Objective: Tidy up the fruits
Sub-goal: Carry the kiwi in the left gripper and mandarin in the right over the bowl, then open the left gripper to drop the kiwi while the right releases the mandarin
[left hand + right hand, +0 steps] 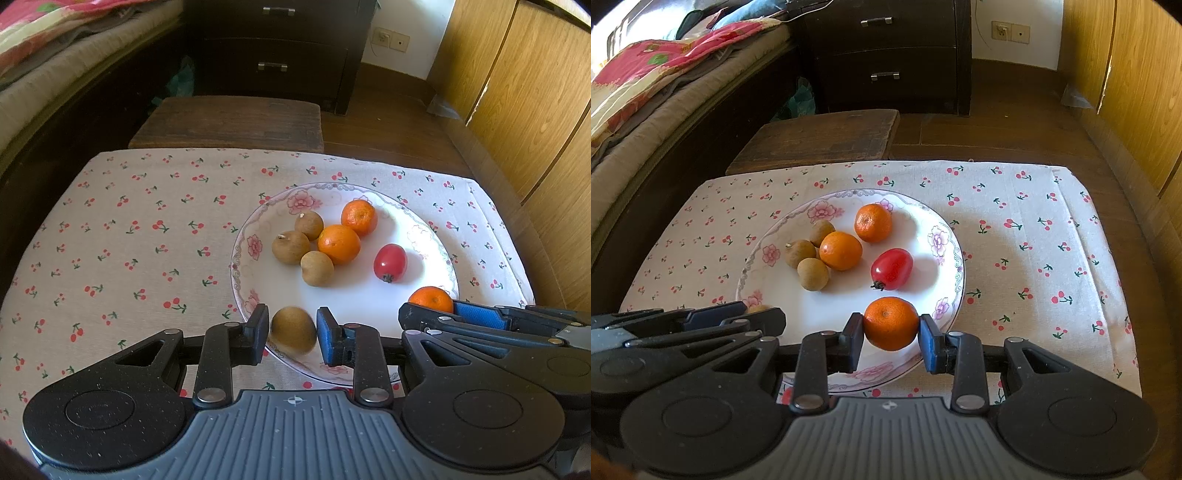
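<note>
A white floral plate (424, 236) (768, 295) holds three brown longans (291, 246) (812, 274), two mandarins (339, 243) (840, 250) and a red tomato (390, 263) (891, 269). My left gripper (292, 335) (753, 314) stands over the plate's near rim with a blurred brown longan (293, 334) between its pads, gaps on both sides. My right gripper (891, 334) (432, 310) is shut on a mandarin (891, 323) (431, 298) just above the plate's near edge.
The plate rests on a cherry-print cloth (129, 240) (1034, 236) over a table. A dark wooden stool (229, 122) (820, 140) stands behind it, a bed (646, 92) at left, dark drawers (273, 48) beyond, wooden cabinets (535, 110) at right.
</note>
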Available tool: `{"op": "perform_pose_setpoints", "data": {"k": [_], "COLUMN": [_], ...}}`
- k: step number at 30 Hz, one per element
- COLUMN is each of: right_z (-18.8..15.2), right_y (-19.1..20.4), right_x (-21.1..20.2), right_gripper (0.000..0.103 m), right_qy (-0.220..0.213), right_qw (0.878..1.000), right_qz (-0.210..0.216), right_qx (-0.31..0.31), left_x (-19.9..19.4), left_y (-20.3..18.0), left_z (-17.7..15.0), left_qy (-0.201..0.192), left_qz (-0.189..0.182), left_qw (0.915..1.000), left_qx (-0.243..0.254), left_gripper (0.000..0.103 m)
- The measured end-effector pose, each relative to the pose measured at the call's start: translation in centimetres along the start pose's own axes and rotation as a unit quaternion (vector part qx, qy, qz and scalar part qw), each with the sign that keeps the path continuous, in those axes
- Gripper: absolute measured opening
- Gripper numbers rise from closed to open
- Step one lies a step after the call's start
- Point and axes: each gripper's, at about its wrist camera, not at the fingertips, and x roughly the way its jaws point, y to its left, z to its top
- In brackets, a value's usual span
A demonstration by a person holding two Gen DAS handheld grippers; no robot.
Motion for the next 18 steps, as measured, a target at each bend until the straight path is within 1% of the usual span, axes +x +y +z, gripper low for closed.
{"op": "perform_pose_setpoints", "data": {"k": [11, 18], "right_z": [0.13, 0.25], "right_y": [-0.19, -0.21], "right_x": [0.03, -0.07], "right_gripper": [0.034, 0.034], "right_qy": [-0.001, -0.002], "right_qw": [1.000, 1.000], "right_qz": [0.001, -0.001], "right_qx": [0.008, 0.014], "left_x": [-0.05, -0.23], "left_y": [-0.07, -0.06], "left_z": [-0.03, 0.00], "left_qy": [-0.001, -0.002], "left_qz": [0.002, 0.006], "left_qw": [1.0000, 1.0000], "left_qx": [-0.003, -0.003], "left_gripper": [0.038, 0.041]}}
